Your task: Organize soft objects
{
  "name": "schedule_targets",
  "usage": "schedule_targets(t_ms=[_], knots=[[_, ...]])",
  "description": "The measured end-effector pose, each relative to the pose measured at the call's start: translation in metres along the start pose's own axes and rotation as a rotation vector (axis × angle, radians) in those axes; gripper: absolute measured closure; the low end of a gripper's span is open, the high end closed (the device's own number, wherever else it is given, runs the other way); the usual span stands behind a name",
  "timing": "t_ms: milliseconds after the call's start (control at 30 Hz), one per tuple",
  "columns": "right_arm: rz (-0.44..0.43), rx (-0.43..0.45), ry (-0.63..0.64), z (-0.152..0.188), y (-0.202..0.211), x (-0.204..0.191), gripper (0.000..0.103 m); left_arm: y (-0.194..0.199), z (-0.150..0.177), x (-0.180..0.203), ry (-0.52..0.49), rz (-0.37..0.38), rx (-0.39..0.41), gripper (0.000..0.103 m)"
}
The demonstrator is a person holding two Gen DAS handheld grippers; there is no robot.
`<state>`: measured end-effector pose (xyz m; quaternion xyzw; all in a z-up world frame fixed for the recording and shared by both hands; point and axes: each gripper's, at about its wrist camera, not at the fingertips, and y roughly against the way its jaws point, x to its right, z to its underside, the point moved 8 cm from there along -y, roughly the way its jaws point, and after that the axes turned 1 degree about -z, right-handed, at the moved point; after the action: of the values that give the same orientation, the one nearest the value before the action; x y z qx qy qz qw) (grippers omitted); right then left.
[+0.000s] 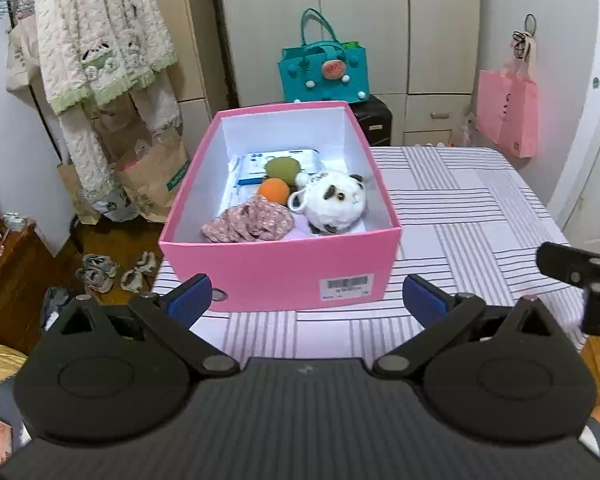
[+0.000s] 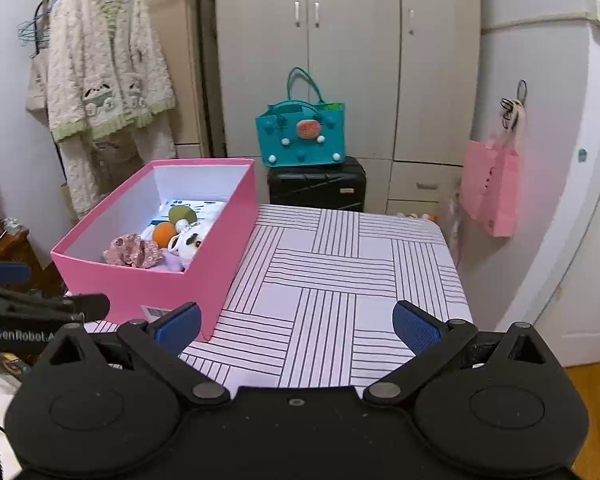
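Left gripper [image 1: 306,300] sat nearest the lens, blue pads spread wide, nothing between them; it hung just short of the pink box's [image 1: 284,268] labelled front wall. Right gripper [image 2: 298,326] likewise gaped empty, over bare striped tablecloth [image 2: 340,264] to the box's right.

Box stood on the left part of the table. Contents, all soft: plush panda [image 1: 334,202] against the right wall, floral scrunchie [image 1: 248,222] at the front, orange ball [image 1: 274,190] and green ball [image 1: 282,168] behind it, all resting on a white packet [image 1: 252,164] lying flat on the floor of the box. A pale lilac item showed under the panda; identity unclear.

No soft item was seen loose on the cloth in either view. Judgement: collecting step looked finished or nearly so. Next move would likely call for checking the table beyond view, or tidying the pile; any reach into the box must clear the rim first.
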<state>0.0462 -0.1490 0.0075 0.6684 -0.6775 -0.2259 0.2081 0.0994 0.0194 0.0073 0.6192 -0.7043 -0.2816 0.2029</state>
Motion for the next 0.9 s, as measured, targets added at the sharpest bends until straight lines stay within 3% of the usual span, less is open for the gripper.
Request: schedule_targets(t_ms=[300,900], knots=[[-0.005,-0.011,-0.001,0.006,-0.001,-0.001,0.0,-0.002,0.002,0.0,0.046,-0.01,0.017,0.0],[0.046,-0.009,-0.009,0.007,-0.005,0.009,0.0,-0.013,0.005,0.017,0.028,-0.006,-0.003,0.0]])
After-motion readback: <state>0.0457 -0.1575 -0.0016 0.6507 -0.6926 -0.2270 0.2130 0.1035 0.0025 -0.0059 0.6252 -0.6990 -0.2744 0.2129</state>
